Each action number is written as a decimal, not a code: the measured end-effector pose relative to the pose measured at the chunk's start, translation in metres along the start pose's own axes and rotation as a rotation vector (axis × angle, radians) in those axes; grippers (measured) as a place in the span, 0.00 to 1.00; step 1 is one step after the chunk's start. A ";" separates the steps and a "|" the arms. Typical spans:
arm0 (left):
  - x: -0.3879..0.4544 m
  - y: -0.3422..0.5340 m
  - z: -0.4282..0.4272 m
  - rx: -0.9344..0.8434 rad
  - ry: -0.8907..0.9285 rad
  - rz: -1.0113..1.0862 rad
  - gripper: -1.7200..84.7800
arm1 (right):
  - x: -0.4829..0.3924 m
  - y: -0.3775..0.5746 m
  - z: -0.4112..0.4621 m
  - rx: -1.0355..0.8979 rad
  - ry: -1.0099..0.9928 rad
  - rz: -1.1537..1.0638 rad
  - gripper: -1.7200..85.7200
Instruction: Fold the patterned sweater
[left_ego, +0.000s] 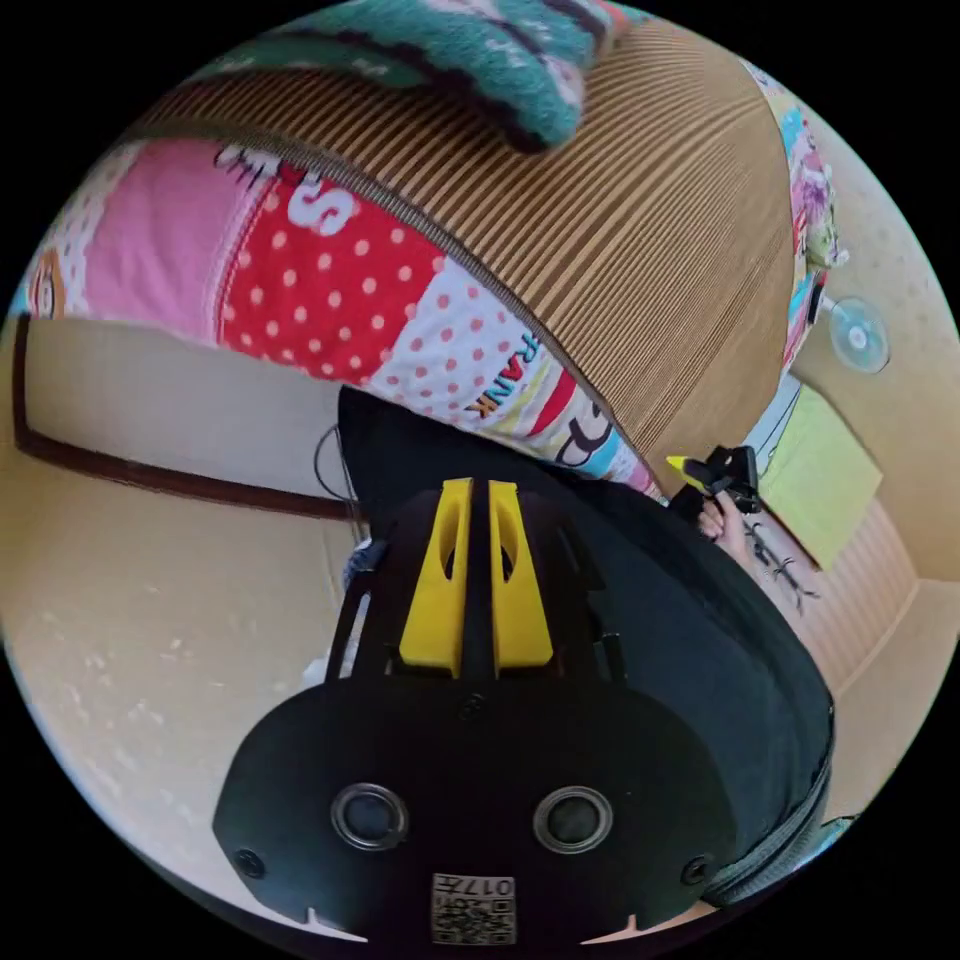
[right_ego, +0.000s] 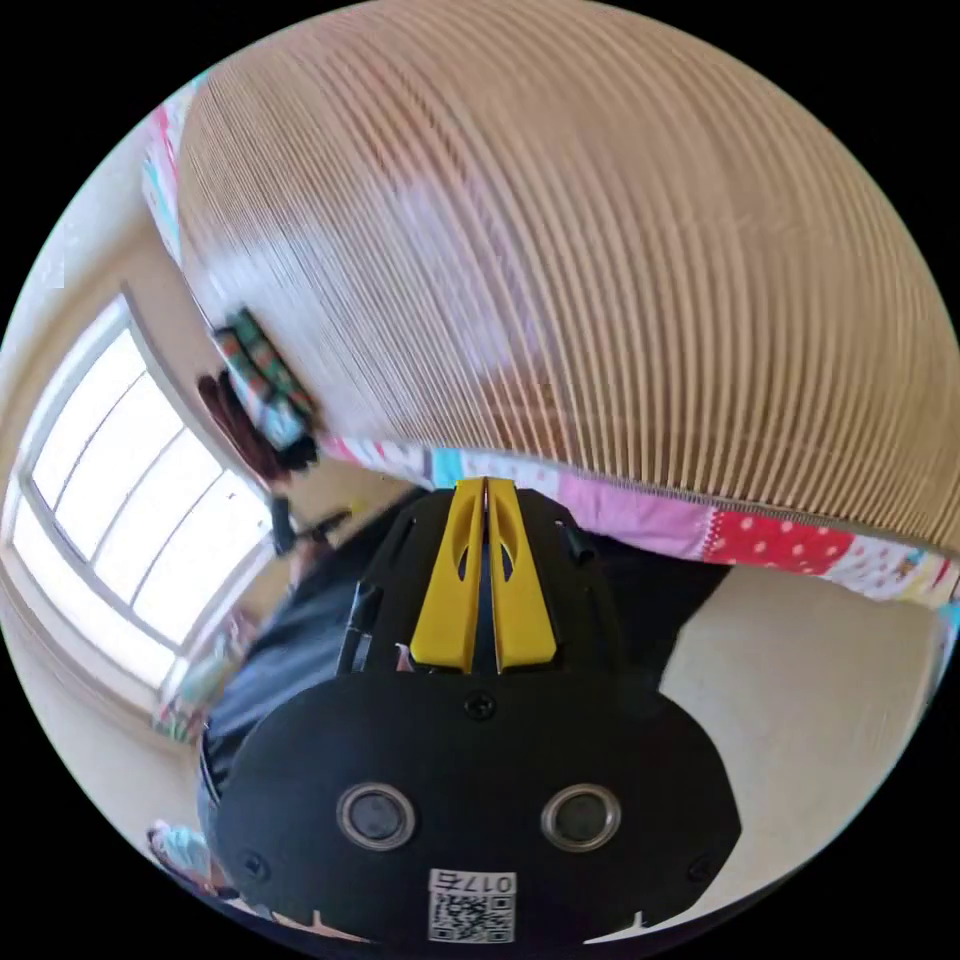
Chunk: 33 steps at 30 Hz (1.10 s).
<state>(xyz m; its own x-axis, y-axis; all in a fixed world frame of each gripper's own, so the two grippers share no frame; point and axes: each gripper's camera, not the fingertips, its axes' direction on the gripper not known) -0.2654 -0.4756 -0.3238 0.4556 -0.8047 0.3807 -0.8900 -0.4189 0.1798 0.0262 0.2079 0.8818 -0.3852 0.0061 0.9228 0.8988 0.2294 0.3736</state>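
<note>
Both tongs clenched, empty: left tongs (left_ego: 477, 490), right tongs (right_ego: 485, 490). Patterned sweater (left_ego: 480, 50) lies on mat, apparently folded.

Left gripper view: the patchwork quilt (left_ego: 330, 290) carries printed lettering. At 12 o'clock of the view centre, a white patch reads "RANK", inverted. At 10 o'clock, a large white "S" stands on the red dotted patch. Other lettering is illegible.
</note>
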 end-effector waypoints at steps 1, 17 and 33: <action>0.006 -0.003 -0.011 0.002 -0.031 0.035 0.07 | 0.000 -0.002 0.009 -0.071 0.096 -0.025 0.02; 0.103 -0.119 -0.240 0.306 -0.187 0.092 0.01 | 0.171 0.248 0.088 0.520 -0.407 0.547 0.02; 0.081 -0.009 -0.099 0.242 0.056 0.239 0.01 | 0.154 0.244 0.073 0.769 -0.699 0.494 0.02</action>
<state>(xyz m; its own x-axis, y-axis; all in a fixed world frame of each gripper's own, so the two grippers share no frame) -0.2222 -0.4951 -0.2044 0.2270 -0.8706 0.4365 -0.9393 -0.3141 -0.1381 0.1711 0.3359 1.1081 -0.2746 0.7440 0.6092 0.7114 0.5834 -0.3918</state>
